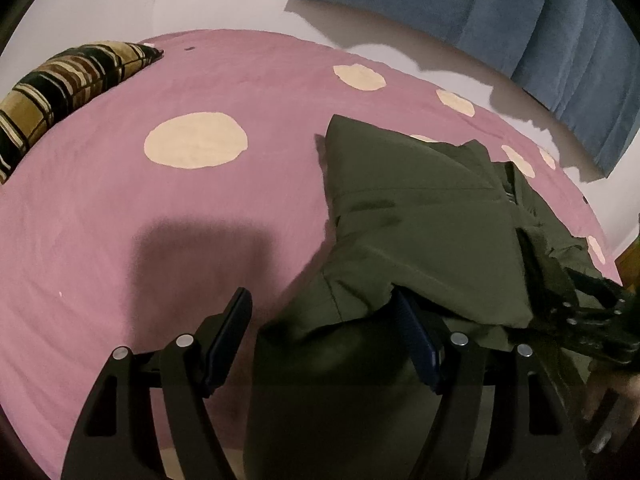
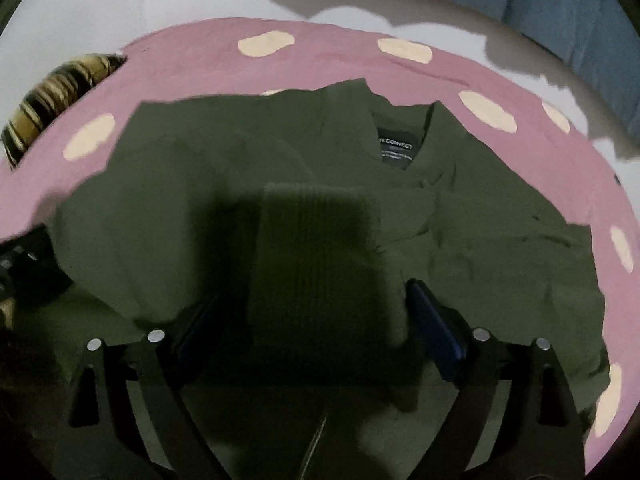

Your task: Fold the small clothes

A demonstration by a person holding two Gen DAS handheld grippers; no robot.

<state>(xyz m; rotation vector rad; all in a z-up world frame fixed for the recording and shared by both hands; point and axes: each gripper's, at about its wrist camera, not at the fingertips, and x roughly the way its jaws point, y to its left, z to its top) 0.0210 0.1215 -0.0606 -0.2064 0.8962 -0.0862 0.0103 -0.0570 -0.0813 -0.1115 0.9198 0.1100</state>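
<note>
An olive green garment [image 1: 420, 220] lies on a pink bedspread with cream dots [image 1: 160, 208]. In the left wrist view my left gripper [image 1: 324, 320] is open over the garment's left edge; cloth drapes over its right finger [image 1: 416, 332]. The right gripper shows at the far right [image 1: 592, 320], low on the cloth. In the right wrist view the garment [image 2: 500, 232] fills the middle, with a black neck label [image 2: 398, 146] at the collar. My right gripper [image 2: 308, 312] is open, and a ribbed cuff [image 2: 320, 248] lies between its fingers.
A striped brown and black pillow [image 1: 60, 92] lies at the bed's far left. A blue curtain [image 1: 520, 16] hangs against the white wall behind the bed. A wooden piece [image 1: 630, 260] shows at the right edge.
</note>
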